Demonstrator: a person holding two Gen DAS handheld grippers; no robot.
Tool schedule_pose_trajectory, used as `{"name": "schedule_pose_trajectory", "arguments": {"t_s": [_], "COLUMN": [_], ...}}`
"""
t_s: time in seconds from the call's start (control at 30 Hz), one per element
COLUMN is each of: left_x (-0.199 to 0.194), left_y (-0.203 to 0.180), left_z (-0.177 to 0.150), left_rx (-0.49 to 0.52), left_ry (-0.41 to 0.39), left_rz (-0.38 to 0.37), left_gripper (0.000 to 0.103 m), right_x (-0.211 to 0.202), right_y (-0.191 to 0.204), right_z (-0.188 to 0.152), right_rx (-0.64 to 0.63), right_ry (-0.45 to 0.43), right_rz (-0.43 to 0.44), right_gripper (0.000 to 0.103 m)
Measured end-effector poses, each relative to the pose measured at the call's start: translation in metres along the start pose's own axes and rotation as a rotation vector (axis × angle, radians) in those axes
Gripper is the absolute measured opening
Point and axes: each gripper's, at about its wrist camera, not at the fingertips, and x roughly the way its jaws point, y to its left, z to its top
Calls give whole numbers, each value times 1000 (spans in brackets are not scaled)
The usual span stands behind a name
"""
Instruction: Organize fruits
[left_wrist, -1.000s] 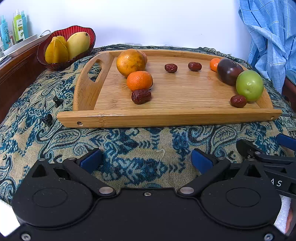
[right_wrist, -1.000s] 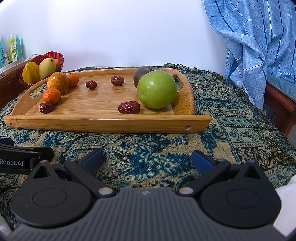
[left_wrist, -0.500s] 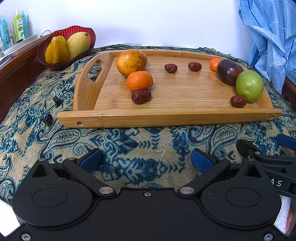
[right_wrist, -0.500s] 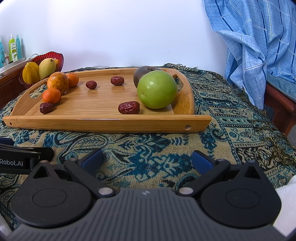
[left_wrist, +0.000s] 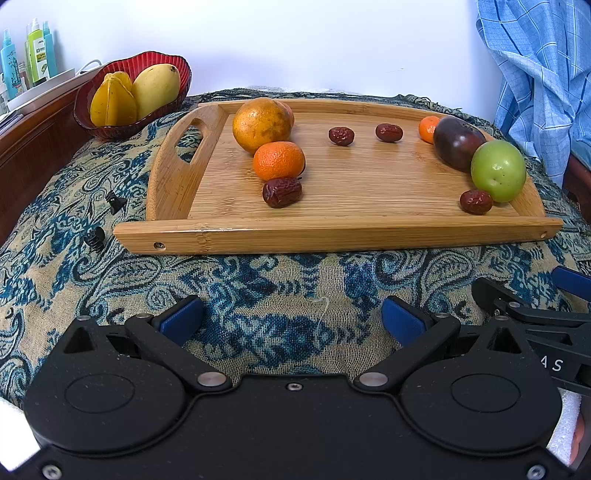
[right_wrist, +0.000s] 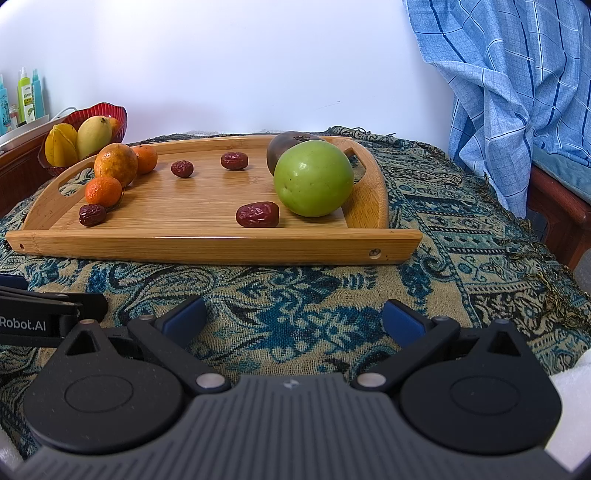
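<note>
A bamboo tray (left_wrist: 354, 236) (right_wrist: 207, 247) lies on a patterned cloth. On it are a large orange (left_wrist: 262, 124) (right_wrist: 115, 164), a mandarin (left_wrist: 279, 160) (right_wrist: 103, 191), a green apple (left_wrist: 498, 170) (right_wrist: 313, 178), a dark purple fruit (left_wrist: 457, 142) (right_wrist: 286, 146), another small mandarin (left_wrist: 427, 128) and several red dates, one at the near left (left_wrist: 282, 192) (right_wrist: 92, 215), one by the apple (left_wrist: 475, 201) (right_wrist: 257, 214). My left gripper (left_wrist: 291, 319) and right gripper (right_wrist: 293, 319) are open and empty, low over the cloth in front of the tray.
A red bowl (left_wrist: 110, 125) (right_wrist: 114, 110) with a mango and a starfruit stands at the back left. Two small black clips (left_wrist: 95, 238) lie on the cloth left of the tray. Blue checked fabric (right_wrist: 517, 85) hangs at the right. Bottles (left_wrist: 33, 48) stand far left.
</note>
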Motion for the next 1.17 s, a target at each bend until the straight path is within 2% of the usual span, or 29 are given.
{"name": "schedule_pose_trajectory", "arguments": {"t_s": [1.17], "left_x": [-1], "left_y": [0], "left_z": [-2], "left_rx": [6], "left_ry": [-12], "left_rz": [-1], "left_gripper": [103], "right_x": [0], "right_y": [0], "right_z": [0], "right_rx": [1], "right_ry": [-2], "right_rz": [0], "right_gripper": [103]}}
